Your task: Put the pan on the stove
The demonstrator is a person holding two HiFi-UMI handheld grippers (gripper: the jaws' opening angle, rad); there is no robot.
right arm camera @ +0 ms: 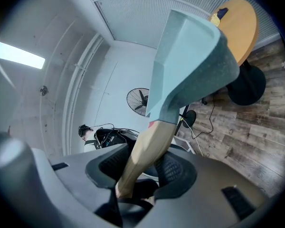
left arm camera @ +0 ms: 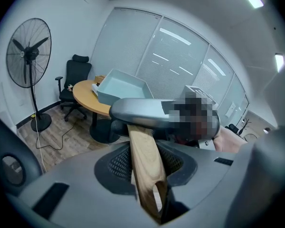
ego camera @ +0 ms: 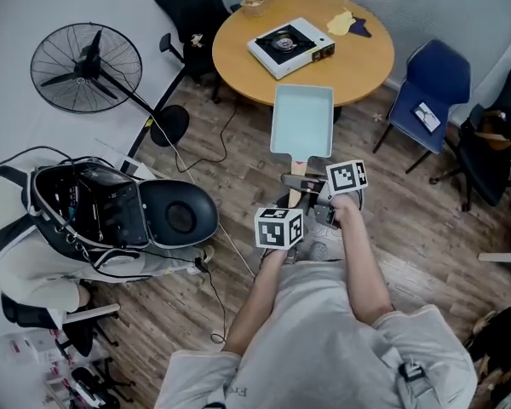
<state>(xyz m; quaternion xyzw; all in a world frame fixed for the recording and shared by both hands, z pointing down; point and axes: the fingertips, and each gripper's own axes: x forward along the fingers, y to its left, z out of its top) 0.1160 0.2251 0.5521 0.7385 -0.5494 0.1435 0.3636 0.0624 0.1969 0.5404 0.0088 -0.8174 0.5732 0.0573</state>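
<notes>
A pale blue rectangular pan is held in the air over the floor just beside the round desk carrying the stove, its wooden handle pinched by the left gripper and the right gripper.

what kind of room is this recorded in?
Probably an office meeting room: a round table with a blue chair beside it, a standing fan, and blinds along the wall.

pan handle partly hidden by right claw, yellow table item unidentifiable
</notes>
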